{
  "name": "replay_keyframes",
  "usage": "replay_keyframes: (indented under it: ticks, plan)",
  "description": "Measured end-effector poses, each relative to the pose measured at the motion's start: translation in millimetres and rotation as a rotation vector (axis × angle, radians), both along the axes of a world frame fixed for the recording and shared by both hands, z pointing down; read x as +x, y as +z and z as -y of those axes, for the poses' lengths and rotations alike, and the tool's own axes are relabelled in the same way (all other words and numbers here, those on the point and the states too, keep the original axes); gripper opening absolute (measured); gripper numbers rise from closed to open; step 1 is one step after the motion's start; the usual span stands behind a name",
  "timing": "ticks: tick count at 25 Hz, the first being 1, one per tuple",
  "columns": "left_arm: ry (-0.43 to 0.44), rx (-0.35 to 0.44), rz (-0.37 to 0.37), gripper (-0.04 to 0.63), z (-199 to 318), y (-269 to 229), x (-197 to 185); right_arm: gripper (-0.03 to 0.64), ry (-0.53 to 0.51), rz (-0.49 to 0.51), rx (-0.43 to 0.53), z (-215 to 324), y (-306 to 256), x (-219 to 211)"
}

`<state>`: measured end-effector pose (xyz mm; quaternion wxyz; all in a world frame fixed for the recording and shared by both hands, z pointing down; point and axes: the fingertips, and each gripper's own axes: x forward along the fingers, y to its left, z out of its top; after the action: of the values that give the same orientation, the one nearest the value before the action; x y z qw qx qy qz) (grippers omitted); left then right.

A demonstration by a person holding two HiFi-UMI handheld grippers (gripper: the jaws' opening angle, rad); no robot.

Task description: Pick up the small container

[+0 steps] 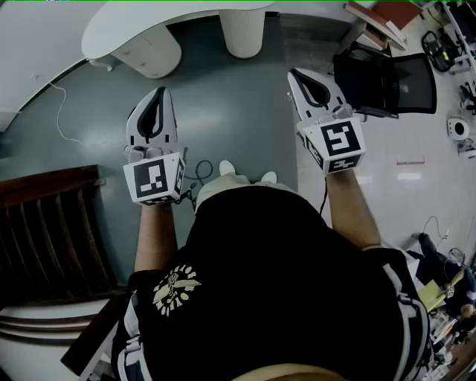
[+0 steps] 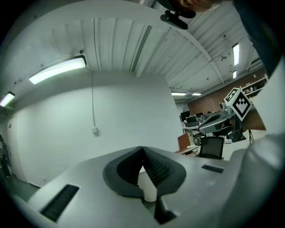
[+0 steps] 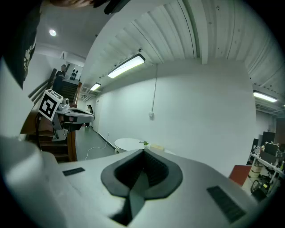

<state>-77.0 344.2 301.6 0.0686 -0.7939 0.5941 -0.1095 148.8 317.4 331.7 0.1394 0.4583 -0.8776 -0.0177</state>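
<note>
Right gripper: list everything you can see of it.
The right gripper has a white, plastic-looking shell and black ribbed pads lining its jaws. The jaws are shut, tips meeting, nothing between them. A cube with black-and-white square markers sits at its rear, above the person's right forearm. It is held in the air above the floor, aimed at a white wall, touching no object. A black chair stands just to its right.

Office-lab, mesh chair (image 1: 398,80), white table (image 1: 141,22), staircase (image 1: 44,231)
</note>
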Motion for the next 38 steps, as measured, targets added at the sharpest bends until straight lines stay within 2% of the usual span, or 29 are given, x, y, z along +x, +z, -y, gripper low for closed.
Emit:
replay_keyframes:
  ticks: [5, 11, 12, 13, 14, 17, 21, 29, 33, 38]
  plan:
    - [0.033, -0.006, -0.008, 0.021, 24.3, 2.2, -10.1, 0.029, 0.006, 0.003, -0.026, 15.0, 6.7, -22.0]
    - [0.073, 0.019, -0.004, 0.021, 48.8, 0.8, -38.0, 0.039, 0.008, 0.108, -0.007, 25.3, 0.1, -55.4]
    - [0.077, 0.019, -0.009, 0.021, 54.0, 2.4, -43.8, 0.100, 0.004, 0.119, -0.007, 28.2, -0.3, -60.9]
    - [0.082, 0.017, -0.014, 0.021, 58.9, 4.1, -49.4, 0.231, 0.001, 0.133, -0.012, 31.0, -0.9, -66.3]
    - [0.089, 0.014, -0.019, 0.021, 63.0, 6.0, -54.9, 0.277, 0.003, 0.148, -0.017, 33.4, -1.8, -71.0]
    - [0.114, 0.003, -0.024, 0.021, 72.1, 13.1, -67.8, 0.284, 0.038, 0.163, -0.015, 40.0, -3.0, -79.4]
    - [0.122, -0.016, -0.041, 0.021, 87.0, 15.7, -68.0, 0.284, 0.080, 0.135, -0.052, 56.7, 1.4, -74.1]
    - [0.115, -0.045, -0.042, 0.021, 107.5, 30.9, -95.7, 0.284, 0.042, 0.074, -0.074, 84.1, 14.9, -102.9]
    - [0.095, -0.059, -0.024, 0.021, 131.3, 34.0, -97.7, 0.284, 0.033, 0.073, -0.073, 113.0, 17.3, -96.5]
    - [0.085, -0.030, -0.006, 0.021, 174.8, 25.5, -93.7, 0.284, 0.019, 0.085, -0.077, 161.9, 17.4, -89.6]
